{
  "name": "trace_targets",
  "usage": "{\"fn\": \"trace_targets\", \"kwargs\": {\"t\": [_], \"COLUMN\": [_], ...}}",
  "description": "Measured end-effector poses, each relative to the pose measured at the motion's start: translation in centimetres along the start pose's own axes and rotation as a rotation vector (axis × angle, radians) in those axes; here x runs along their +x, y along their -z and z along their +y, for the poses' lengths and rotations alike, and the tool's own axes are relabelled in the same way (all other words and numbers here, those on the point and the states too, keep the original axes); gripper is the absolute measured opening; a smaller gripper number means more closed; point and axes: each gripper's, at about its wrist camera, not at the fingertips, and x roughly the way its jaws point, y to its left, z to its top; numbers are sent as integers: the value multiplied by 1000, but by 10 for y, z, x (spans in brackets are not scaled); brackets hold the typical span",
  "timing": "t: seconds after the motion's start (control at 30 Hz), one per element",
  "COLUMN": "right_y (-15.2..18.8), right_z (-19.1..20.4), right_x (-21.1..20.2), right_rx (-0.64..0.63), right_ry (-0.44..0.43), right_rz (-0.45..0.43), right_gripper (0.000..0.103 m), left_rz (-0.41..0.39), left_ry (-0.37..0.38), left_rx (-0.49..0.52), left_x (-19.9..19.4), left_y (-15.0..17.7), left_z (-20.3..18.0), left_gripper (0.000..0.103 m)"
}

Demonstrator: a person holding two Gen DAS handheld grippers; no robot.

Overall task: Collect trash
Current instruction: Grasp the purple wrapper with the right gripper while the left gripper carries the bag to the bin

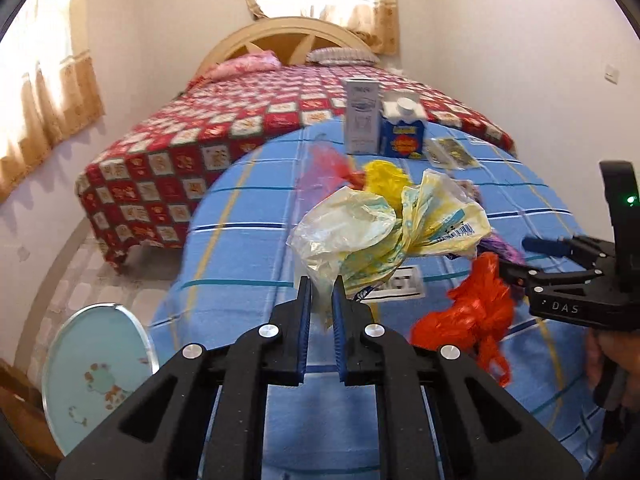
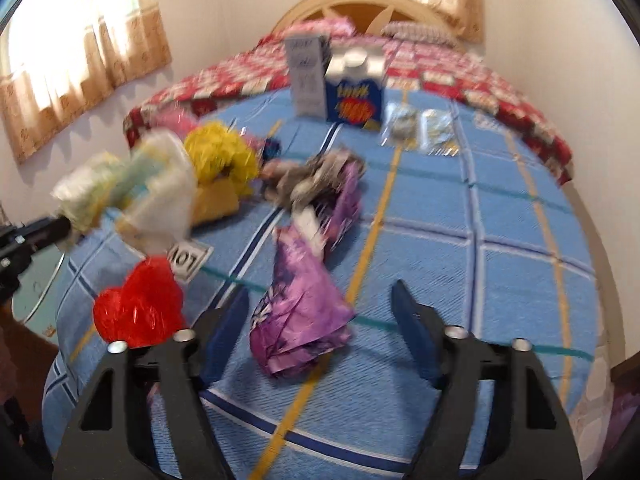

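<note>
Left gripper (image 1: 321, 292) clamped on a thin corner of the pale yellow plastic bag (image 1: 384, 232), bag lifted clear of the blue checked cloth (image 1: 248, 208) and hanging forward of the jaws. Right gripper (image 2: 320, 320) parted, straddling the crumpled purple wrapper (image 2: 304, 312) without pressing on it, wrapper lying flat on the cloth. Likely trouble: slick film slipping out of so shallow a pinch, or the trailing bulk of the bag dragging the red bag (image 1: 476, 304) and yellow bag (image 1: 384, 176) along on the way off. On the right, closing too high probably just skating over the wrapper; closing too low, bunching cloth into the pads. Only in the left wrist view: the pinch itself, the barcode print on the bag, a pale green round tray (image 1: 96, 376) down beside the cloth, the right tool seen from outside. Only in the right wrist view, though blurred: the wrapper between the open fingers, and a grey crumpled scrap (image 2: 312, 176) beyond it. Upright cartons (image 2: 352, 92) standing at the far edge in both
</note>
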Motion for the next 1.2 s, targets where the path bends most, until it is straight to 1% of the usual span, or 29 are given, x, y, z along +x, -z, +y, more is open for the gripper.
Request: {"fn": "trace_targets", "kwargs": {"t": [0.07,0.13,0.2,0.4,0.7,0.83,0.97,1.2], "right_y": [4,9,11,15,13,6,-1,-6], "right_z": [1,2,1,-3,5,16,36,58], "right_x": [6,6,2,-13,-31,-45,-57,-57], "right_rx": [2,-5,4,15,1,-24,-71,-120], "right_ry": [-29,-30,-32,-15,-41,-66,-100,-132], "right_rz": [31,26,8,-47,-100,-139,-179,-185], "right_gripper": [36,30,27,26,26,26,26,24], "left_rz": [1,10,22,31,28,19,12,18], "left_ry": [-19,-41,-55,-83,-99,-109,-126,-149], "left_rx": [-18,-39,-50,-74,-88,-95,-97,-113], "left_x": [-1,-1,-1,-9,-12,-20,-28,-36], "left_y": [5,11,16,26,28,29,30,37], "left_z": [8,18,27,46,50,55,63,79], "left_gripper": [10,10,10,10,10,10,10,10]}}
